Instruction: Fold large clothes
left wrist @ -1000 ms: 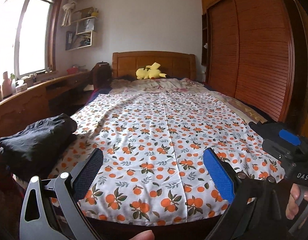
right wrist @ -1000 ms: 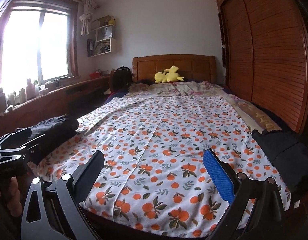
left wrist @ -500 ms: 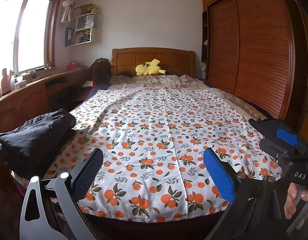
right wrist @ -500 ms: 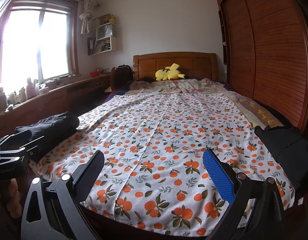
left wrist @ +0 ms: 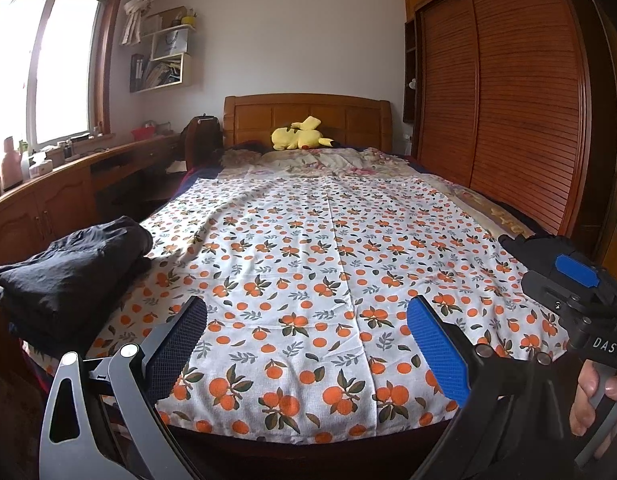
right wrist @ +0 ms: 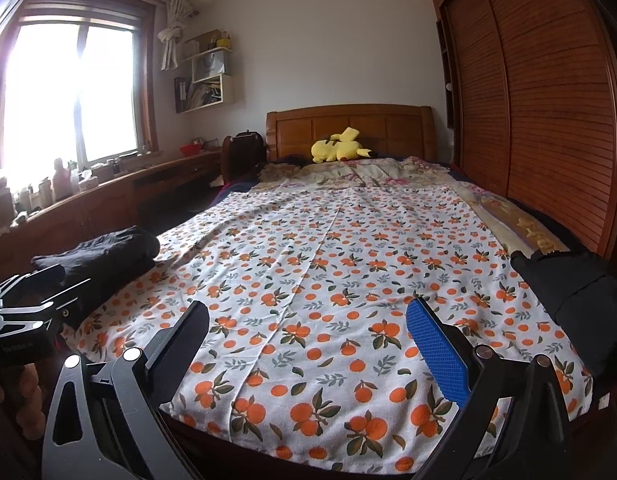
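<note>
Both hand-held grippers, left point(left wrist: 306, 346) and right point(right wrist: 307, 346), gape empty above the bed's orange-print white sheet point(left wrist: 328, 264); folded black garment point(left wrist: 68, 276) lies far left.

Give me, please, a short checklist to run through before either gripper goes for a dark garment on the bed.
1. Left gripper open and holding nothing: ok, jaws spread wide.
2. Right gripper open and holding nothing: ok, jaws spread wide.
3. Middle of the orange-print sheet free as a folding area: ok, only the sheet lies there.
4. Dark garment at the left edge located: ok, it lies bundled at the near left side of the bed.
5. Dark garment at the right edge located: ok, at the near right side, partly hanging over the edge.
6. Which garment still needs folding: cannot tell; the left one looks roughly folded.
</note>
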Motion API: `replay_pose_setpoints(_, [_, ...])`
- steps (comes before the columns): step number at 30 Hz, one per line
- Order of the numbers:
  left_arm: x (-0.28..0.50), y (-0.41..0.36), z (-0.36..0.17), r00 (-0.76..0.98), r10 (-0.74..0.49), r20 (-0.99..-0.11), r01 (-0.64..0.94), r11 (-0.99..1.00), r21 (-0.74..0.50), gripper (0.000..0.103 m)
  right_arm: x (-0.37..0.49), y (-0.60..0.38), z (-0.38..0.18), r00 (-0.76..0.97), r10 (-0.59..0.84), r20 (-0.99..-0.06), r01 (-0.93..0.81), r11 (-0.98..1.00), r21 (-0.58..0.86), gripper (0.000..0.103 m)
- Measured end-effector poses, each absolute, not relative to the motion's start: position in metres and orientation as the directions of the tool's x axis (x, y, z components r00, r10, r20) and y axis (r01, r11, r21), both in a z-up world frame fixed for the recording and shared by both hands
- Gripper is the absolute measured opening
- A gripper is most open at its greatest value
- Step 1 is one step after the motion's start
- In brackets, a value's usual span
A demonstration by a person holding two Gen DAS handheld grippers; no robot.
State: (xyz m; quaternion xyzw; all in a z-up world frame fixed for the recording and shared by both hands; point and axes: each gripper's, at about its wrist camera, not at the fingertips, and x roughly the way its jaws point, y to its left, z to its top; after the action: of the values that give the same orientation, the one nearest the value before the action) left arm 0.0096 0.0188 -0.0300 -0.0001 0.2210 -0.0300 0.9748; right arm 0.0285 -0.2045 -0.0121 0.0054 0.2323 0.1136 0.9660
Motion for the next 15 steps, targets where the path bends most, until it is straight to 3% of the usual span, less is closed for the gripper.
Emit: replay_pose_setpoints(15, [0.0087, 0.0158, -0.0332, 0.899, -0.068, -0.432, 0.071, 0.997, -0.009, 0.101, 0.0294, -0.2047, -0.0132, 0.867, 0.219, -0.448, -0.211, 0.975, 0.069, 0.095])
